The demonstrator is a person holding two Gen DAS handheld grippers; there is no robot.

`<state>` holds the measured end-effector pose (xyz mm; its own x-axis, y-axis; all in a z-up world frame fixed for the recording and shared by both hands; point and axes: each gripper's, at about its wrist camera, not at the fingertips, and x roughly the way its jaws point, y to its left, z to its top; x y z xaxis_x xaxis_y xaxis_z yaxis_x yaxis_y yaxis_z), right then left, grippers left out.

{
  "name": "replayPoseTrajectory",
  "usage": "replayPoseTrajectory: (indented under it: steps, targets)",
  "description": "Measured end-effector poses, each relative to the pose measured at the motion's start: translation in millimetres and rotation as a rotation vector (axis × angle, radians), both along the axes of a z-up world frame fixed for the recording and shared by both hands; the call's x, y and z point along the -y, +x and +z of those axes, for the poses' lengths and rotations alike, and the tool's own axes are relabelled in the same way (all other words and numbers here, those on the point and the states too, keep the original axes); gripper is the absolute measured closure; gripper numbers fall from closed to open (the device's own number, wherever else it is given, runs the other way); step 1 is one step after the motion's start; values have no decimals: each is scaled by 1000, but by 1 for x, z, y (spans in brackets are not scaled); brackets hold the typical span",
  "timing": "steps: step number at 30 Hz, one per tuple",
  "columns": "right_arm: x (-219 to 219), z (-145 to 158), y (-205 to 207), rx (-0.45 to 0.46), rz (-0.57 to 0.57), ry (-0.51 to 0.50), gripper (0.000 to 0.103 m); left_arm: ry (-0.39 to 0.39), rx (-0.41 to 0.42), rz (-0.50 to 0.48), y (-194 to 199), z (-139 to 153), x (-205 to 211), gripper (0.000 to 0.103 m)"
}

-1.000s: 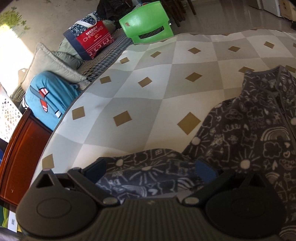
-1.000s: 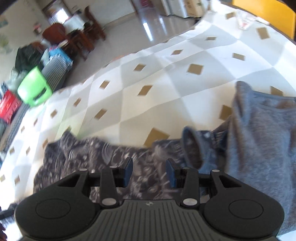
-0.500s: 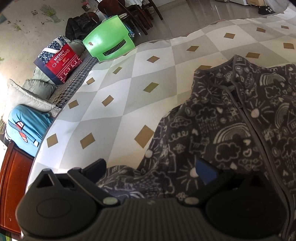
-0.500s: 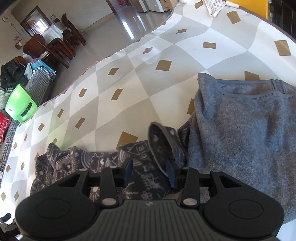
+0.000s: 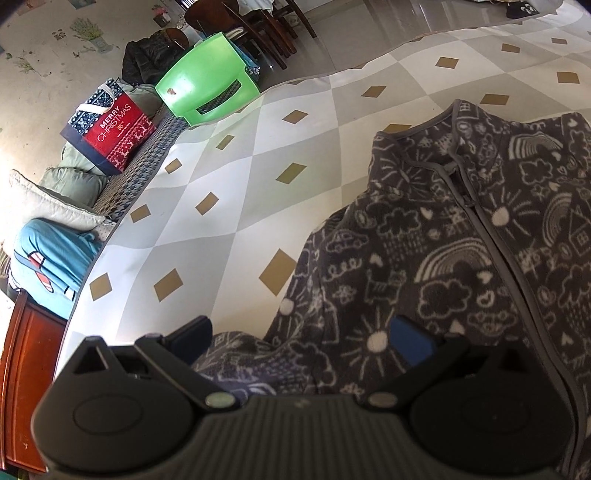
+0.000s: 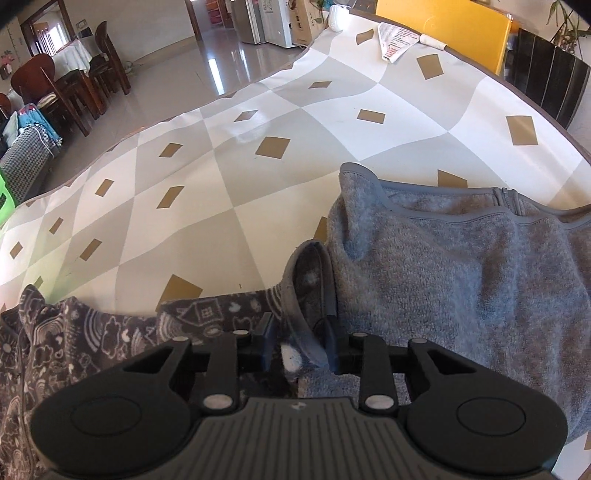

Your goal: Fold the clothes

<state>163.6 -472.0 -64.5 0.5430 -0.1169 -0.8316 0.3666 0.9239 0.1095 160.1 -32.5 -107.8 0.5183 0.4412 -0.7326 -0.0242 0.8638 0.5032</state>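
Right gripper of mine has just been closing, its jaws now narrow around the sleeve cuff of the patterned fleece jacket lying zipped on the checked tablecloth. Left gripper hovers wide open, holding nothing. Folding seems barely begun.

Past the far-left edge of my grey-and-white diamond-patterned tablecloth I see a bright green plastic stool. Beside it stands a red and navy "Merry Christmas" gift bag, with pale cushions below it. At the cloth's far-right corner lies a folded printed paper, against a yellow board.
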Motion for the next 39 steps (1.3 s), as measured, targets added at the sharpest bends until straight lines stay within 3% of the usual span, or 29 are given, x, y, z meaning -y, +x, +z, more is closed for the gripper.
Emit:
replayPoseTrajectory:
  steps: [7, 16, 21, 24, 27, 30, 39]
  targets:
    - [-5, 12, -2, 60, -2, 62, 98, 5, 1, 25, -2, 1, -11, 0]
    - [-3, 60, -30, 191, -17, 98, 98, -4, 8, 35, -9, 7, -17, 0]
    - [4, 46, -27, 114, 34, 113, 97, -15, 10, 43, -11, 10, -19, 0]
    - [3, 40, -22, 103, 49, 62, 97, -14, 8, 45, -11, 10, -20, 0]
    - [4, 37, -16, 109, 56, 74, 87, -9, 1, 47, -9, 7, -20, 0]
    - [3, 30, -8, 79, 57, 82, 87, -10, -6, 44, -6, 4, -21, 0]
    - [-8, 17, 8, 30, 96, -31, 87, -26, -13, 27, -2, 1, -16, 0]
